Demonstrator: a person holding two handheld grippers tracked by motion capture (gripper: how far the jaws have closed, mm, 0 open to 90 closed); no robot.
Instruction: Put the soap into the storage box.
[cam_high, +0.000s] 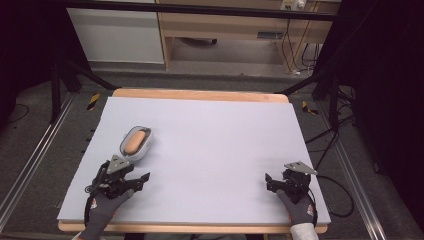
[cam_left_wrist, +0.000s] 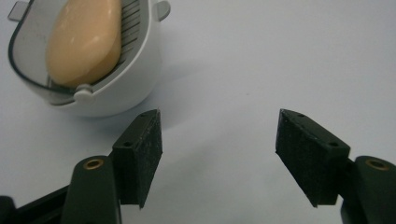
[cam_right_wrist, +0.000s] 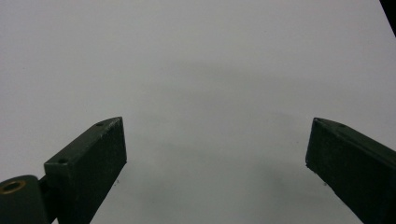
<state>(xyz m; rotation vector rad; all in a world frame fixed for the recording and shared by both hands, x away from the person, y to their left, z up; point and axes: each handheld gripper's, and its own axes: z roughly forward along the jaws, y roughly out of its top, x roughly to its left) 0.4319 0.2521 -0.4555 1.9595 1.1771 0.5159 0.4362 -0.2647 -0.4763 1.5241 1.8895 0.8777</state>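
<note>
1. Peach-coloured, oval and smooth, the bar of soap (cam_high: 134, 142) lies in a white plastic soap dish (cam_high: 146, 148) with a ribbed drain insert, which stands on the left half of the pale grey table mat (cam_high: 215, 145), just ahead of the left gripper (cam_high: 136, 176).
2. That left gripper rests low on the mat with its jaws spread apart and nothing between them. In the left gripper view the dish (cam_left_wrist: 140, 79) sits up and to the left of the jaw line, close to the near pad (cam_left_wrist: 144, 154) but, as far as I can tell, not touching it.
3. Over at the right edge of the mat, the right gripper (cam_high: 272, 181) is also spread wide and empty, well apart from the dish, with bare mat ahead of it.
4. Judging from this, no part of the handling is done yet: soap and dish look untouched, and neither is gripped.
5. Left to do, probably: line the left jaws up on the dish or the soap, close, and move it.
</note>
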